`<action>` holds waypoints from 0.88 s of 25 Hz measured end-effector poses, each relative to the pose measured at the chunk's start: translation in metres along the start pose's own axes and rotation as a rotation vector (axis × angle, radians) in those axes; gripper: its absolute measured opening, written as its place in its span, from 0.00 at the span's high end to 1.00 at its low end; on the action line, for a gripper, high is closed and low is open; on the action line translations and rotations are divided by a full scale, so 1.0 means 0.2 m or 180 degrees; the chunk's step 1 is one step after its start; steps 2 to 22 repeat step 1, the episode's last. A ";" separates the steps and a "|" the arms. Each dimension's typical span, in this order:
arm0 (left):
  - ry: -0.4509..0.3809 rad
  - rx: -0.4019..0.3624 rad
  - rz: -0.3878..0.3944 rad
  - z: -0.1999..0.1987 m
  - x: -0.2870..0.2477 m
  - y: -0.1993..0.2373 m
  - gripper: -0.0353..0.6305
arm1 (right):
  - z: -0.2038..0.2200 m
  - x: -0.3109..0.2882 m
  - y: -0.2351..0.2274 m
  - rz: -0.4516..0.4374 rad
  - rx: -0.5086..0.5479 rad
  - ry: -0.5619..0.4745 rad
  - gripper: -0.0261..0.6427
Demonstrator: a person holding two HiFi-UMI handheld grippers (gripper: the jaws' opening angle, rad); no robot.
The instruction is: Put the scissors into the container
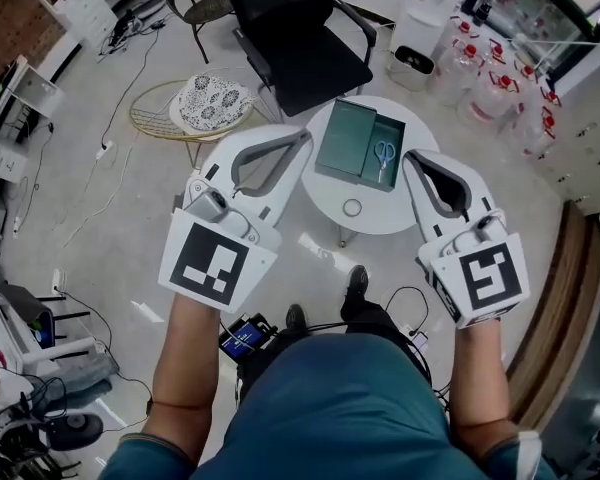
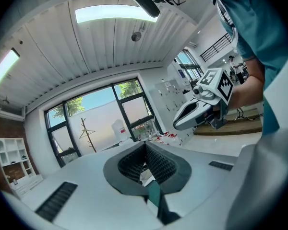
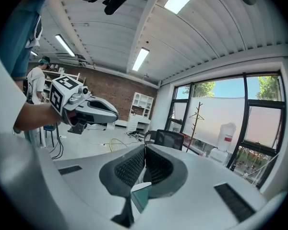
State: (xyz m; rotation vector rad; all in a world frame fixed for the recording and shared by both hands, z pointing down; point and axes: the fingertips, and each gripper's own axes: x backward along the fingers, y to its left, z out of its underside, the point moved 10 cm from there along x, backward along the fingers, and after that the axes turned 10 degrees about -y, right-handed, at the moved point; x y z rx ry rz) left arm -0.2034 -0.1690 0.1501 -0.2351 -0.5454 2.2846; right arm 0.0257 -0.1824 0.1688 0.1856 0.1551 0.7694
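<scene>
Closed and empty, the left gripper [image 1: 302, 138] and right gripper [image 1: 412, 158] flanked the container [image 1: 345, 138], where only the head view showed the scissors [image 1: 384, 154] lying inside.

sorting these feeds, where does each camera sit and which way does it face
Head view: on the head, facing steeply down at the table, container and scissors; left gripper, right gripper, forearms, legs show.
Left gripper view: on that gripper, facing past its shut jaws to the windows.
Right gripper view: likewise, towards windows and a chair.
Shared: each gripper view shows the other gripper and forearm.
</scene>
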 end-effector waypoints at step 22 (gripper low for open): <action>0.0000 -0.0001 0.0008 -0.02 0.03 -0.01 0.92 | -0.02 0.02 0.03 0.0000 0.0007 -0.0025 0.90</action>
